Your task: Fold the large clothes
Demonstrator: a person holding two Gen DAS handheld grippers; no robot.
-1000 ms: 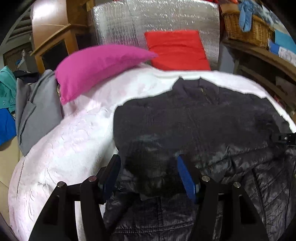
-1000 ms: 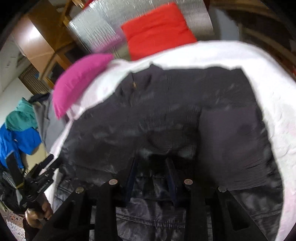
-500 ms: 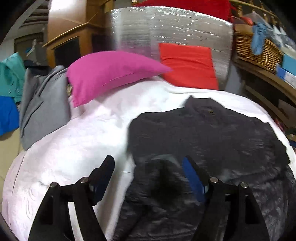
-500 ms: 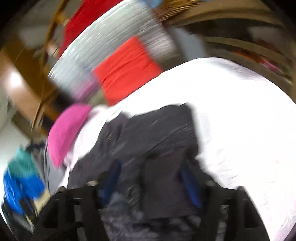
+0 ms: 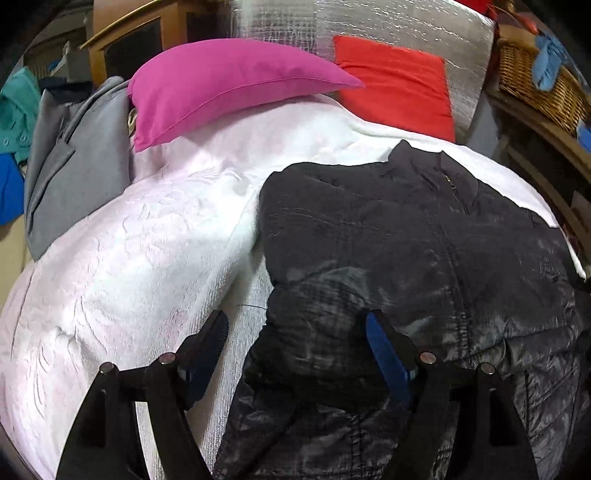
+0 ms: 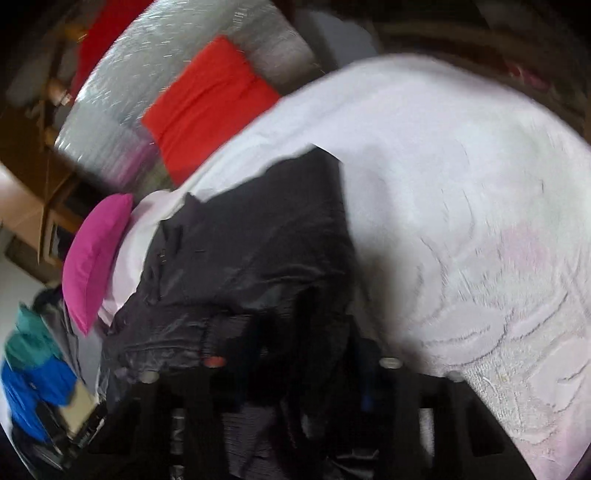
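- Black quilted jacket (image 5: 406, 240): lies spread on the white bedspread (image 5: 129, 258), collar and zip toward the far end of the bed; the fabric is dark, slightly glossy and stitched in narrow channels, and its near part is bunched into crumpled folds.
- Left gripper (image 5: 295, 343): fingers stand wide; the jacket's near left edge lies between them, and neither blue pad presses on it.
- Right gripper (image 6: 295, 369): seen through motion blur; jaws closing with a bunch of the jacket's right side between them. Whether the pads already press the cloth cannot be told.
- Surroundings: a magenta pillow (image 5: 229, 81) and a red cushion (image 5: 395, 85) rest at the head of the bed against a silver quilted panel (image 5: 369, 22); a wicker basket (image 5: 535, 81) stands on a shelf to the right.
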